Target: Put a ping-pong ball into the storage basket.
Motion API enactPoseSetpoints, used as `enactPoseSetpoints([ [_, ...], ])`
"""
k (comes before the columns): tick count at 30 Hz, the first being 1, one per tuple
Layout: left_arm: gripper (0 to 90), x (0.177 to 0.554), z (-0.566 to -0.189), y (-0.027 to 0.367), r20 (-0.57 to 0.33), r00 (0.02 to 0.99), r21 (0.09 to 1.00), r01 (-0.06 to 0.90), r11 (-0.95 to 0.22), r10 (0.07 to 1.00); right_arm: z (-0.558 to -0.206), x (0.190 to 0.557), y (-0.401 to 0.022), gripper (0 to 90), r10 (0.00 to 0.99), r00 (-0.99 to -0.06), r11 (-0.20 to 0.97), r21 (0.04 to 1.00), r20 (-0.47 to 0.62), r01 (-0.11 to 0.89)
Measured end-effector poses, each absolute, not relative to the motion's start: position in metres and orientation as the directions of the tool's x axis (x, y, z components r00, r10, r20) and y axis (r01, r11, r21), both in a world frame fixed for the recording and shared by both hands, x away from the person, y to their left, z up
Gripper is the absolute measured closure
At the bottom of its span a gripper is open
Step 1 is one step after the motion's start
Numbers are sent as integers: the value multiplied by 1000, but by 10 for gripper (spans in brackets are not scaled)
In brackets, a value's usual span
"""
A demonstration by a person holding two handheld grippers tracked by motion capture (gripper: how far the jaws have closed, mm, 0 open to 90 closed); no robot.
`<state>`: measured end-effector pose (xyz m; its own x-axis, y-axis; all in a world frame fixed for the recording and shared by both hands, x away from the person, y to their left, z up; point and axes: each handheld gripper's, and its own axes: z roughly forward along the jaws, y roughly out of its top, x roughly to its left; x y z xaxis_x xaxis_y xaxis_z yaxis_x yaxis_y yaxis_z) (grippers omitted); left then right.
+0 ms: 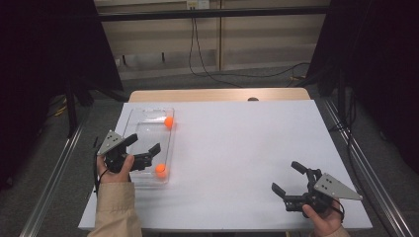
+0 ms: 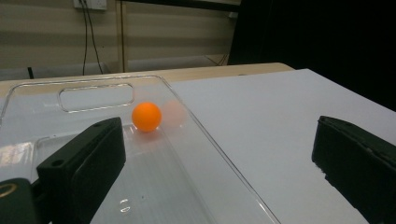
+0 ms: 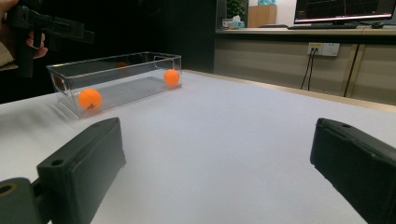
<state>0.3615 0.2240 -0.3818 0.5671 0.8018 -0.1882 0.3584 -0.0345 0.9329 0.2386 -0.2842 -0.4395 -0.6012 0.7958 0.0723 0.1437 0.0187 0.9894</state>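
Two small orange balls are lying in the clear rectangular plastic tray (image 1: 141,129) at the left of the white worktop (image 1: 237,148), one ball (image 1: 169,122) at its far end and the other ball (image 1: 161,170) at its near end. I am holding the left gripper (image 1: 144,144) over the tray's near half with its fingers spread and nothing between them. I am keeping the right gripper (image 1: 285,177) well apart at the worktop's near right, fingers spread and gripping nothing.

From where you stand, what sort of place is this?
Probably a lab or office test room: a white-topped table boxed in by black curtains, a computer monitor on a counter, and wall sockets with trailing cables.
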Motion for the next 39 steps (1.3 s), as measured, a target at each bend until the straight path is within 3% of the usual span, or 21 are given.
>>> enactPoseSetpoints([
  [39,26,326,-401,237,-151,610,958,285,-37,778,-439,238,-283,22,793,-605,21,990,69,140],
])
